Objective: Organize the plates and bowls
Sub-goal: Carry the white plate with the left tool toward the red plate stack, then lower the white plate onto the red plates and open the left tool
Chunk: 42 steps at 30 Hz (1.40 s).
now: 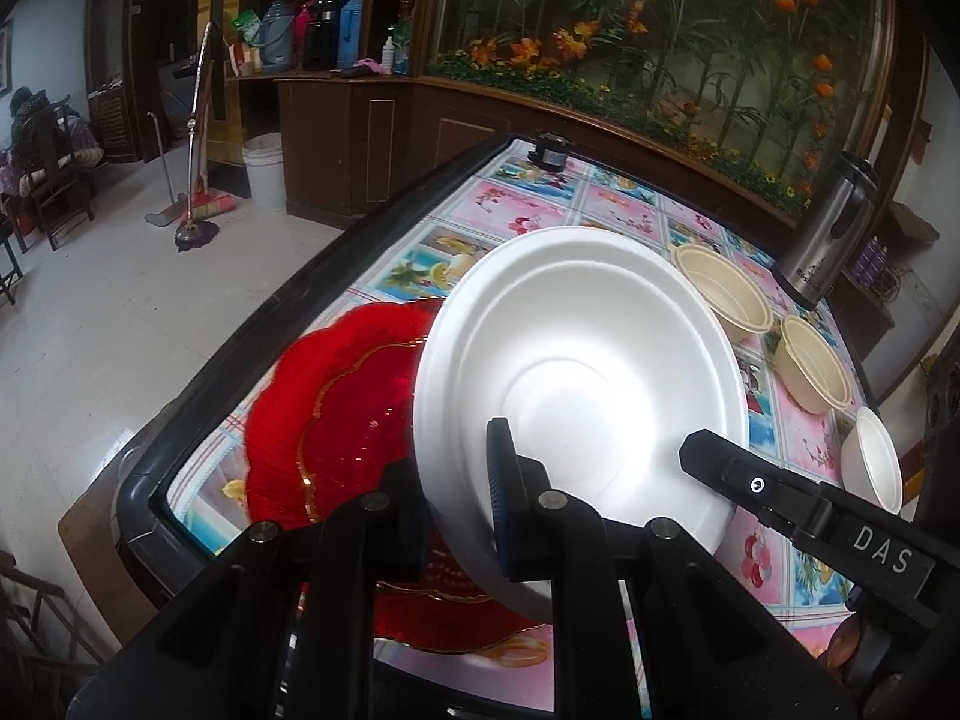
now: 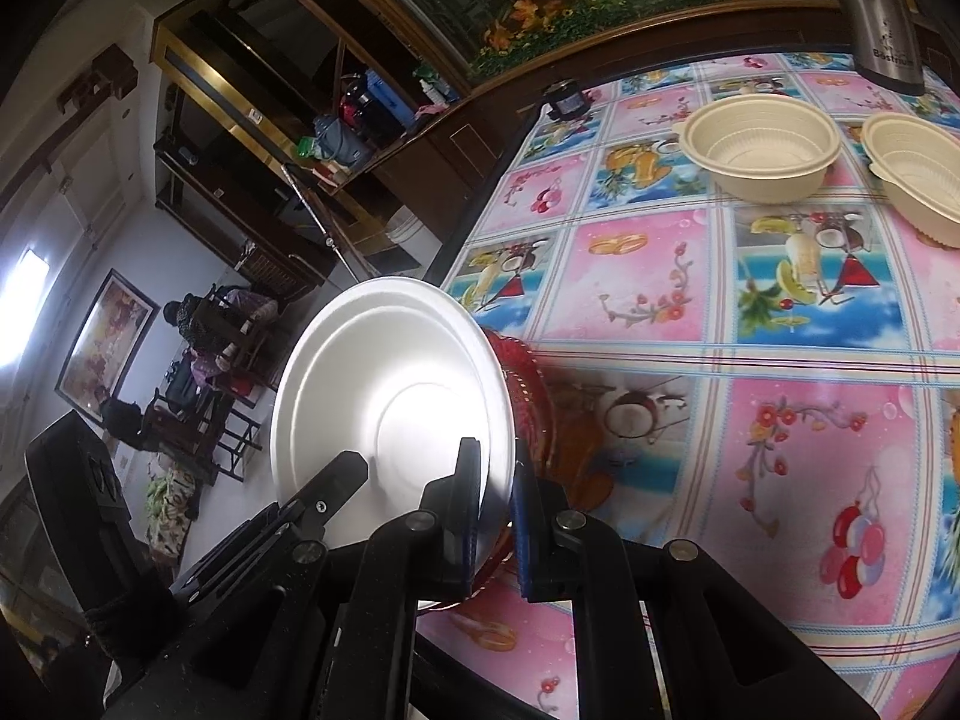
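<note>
Both my claws are clamped on the near rim of one white foam plate (image 1: 576, 372): left claw (image 1: 462, 516), right claw (image 2: 495, 516). The plate is tilted up over two stacked red plates (image 1: 336, 420) near the table's (image 1: 798, 576) black corner edge. My left view shows one small white bowl (image 1: 873, 459) at the right; my right view lacks it, showing open patterned cloth instead. Farther back stand two beige bowls (image 2: 759, 147), then one steel flask (image 1: 831, 228).
</note>
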Available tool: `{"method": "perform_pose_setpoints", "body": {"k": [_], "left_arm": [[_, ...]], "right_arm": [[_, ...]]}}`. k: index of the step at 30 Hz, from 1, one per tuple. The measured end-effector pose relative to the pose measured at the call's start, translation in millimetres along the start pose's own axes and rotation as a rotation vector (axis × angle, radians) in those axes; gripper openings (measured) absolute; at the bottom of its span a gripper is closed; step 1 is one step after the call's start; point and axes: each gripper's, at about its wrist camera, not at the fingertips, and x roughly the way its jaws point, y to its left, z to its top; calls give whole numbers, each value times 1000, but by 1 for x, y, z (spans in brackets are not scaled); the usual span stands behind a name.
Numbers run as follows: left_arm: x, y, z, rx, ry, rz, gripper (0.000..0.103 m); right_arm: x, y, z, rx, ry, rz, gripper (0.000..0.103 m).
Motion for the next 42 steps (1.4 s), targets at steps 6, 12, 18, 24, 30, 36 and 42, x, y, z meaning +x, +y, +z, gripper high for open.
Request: {"method": "perform_pose_setpoints", "body": {"k": [6, 12, 18, 24, 30, 36, 42], "left_arm": [[3, 16, 1, -29, 7, 24, 13], [11, 22, 2, -36, 24, 41, 13], [23, 26, -3, -41, 69, 45, 13], [29, 32, -7, -52, 94, 49, 14], [34, 37, -9, -58, 114, 54, 14], [38, 41, -9, -71, 134, 67, 14], [39, 46, -11, -81, 139, 73, 14]], "right_arm": [[12, 13, 1, -25, 19, 12, 9], [24, 18, 2, -35, 40, 10, 9], [38, 13, -2, -25, 76, -2, 9], [46, 13, -4, -34, 97, -16, 9], [53, 15, -6, -40, 112, -28, 9], [61, 18, -7, -43, 132, -31, 9], [66, 21, -8, -52, 142, -38, 9]]}}
